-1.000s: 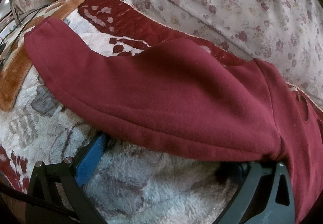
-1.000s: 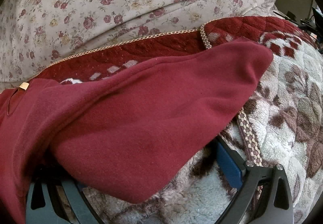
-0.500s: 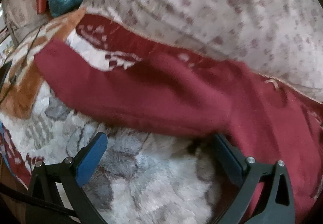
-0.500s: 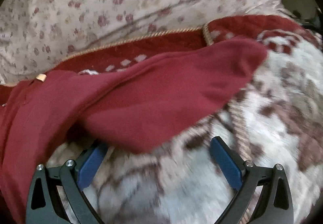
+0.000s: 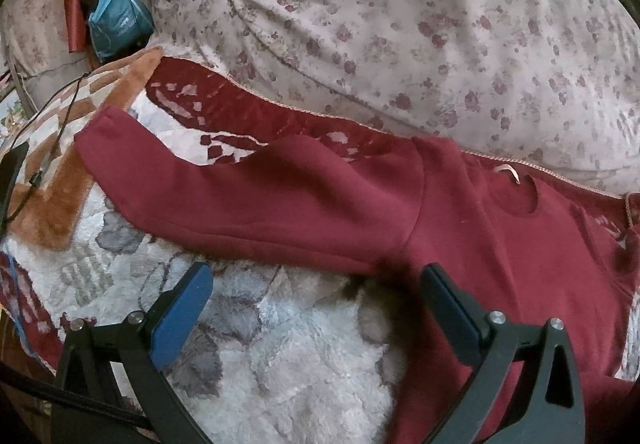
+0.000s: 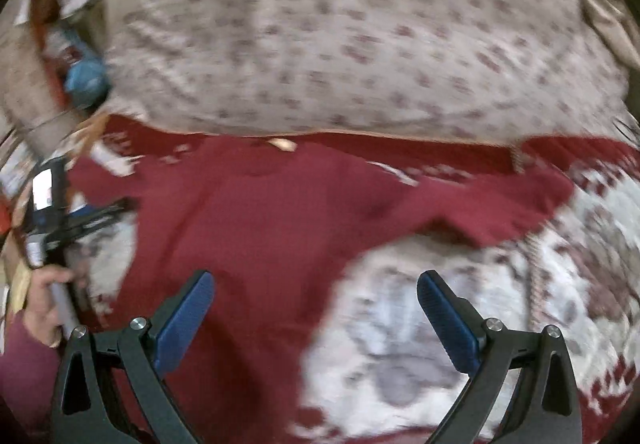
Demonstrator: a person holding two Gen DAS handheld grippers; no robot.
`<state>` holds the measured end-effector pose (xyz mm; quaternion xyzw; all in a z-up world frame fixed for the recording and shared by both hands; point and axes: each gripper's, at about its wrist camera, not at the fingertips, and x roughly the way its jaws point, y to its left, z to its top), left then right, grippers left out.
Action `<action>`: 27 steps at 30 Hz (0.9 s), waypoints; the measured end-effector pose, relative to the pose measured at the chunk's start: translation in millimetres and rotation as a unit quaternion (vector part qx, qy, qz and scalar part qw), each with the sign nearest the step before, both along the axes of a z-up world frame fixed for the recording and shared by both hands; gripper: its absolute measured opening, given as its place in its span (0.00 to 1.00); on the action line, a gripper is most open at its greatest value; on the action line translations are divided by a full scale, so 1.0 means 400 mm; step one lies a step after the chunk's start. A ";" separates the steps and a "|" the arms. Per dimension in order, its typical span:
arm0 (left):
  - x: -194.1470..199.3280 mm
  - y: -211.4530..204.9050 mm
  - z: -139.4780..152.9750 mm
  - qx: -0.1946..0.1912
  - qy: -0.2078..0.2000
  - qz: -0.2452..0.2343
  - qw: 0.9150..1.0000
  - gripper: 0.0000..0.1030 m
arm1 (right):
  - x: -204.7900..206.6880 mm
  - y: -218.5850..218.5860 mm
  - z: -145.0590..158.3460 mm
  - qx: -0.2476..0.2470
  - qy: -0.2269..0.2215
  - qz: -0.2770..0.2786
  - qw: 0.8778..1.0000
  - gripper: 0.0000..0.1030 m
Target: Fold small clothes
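Above the spread maroon sweater [image 5: 500, 244], left tool [image 5: 316, 288] wide, empty, right tool [image 6: 316, 292] wide, empty

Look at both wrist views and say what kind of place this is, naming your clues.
Probably a bedroom, on a bed: a dark red sweatshirt lies spread on a plush patterned blanket, with a rumpled floral quilt heaped behind it. Both grippers hover open above.

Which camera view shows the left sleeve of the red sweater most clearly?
The left wrist view: the left sleeve lies sharp and whole, stretched out flat to its cuff on the blanket. The right wrist view is motion-blurred; there only a short part of that sleeve shows at the left.
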<state>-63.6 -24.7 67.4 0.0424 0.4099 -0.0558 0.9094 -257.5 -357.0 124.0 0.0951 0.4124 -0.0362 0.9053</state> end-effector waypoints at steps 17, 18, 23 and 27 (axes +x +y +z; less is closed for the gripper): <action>0.028 0.006 -0.021 0.012 0.004 0.014 1.000 1.00 | 0.269 0.185 -0.095 0.001 0.002 0.044 0.999 1.00; 0.030 0.005 -0.024 0.013 0.005 0.015 1.000 1.00 | 0.273 0.181 -0.104 0.001 -0.001 0.039 0.999 1.00; 0.039 -0.013 -0.031 0.021 0.000 0.018 1.000 1.00 | 0.290 0.141 -0.146 -0.019 -0.009 0.000 1.000 1.00; 0.046 -0.029 -0.035 0.019 0.001 0.017 1.000 1.00 | 0.300 0.110 -0.169 -0.008 -0.002 -0.021 1.000 1.00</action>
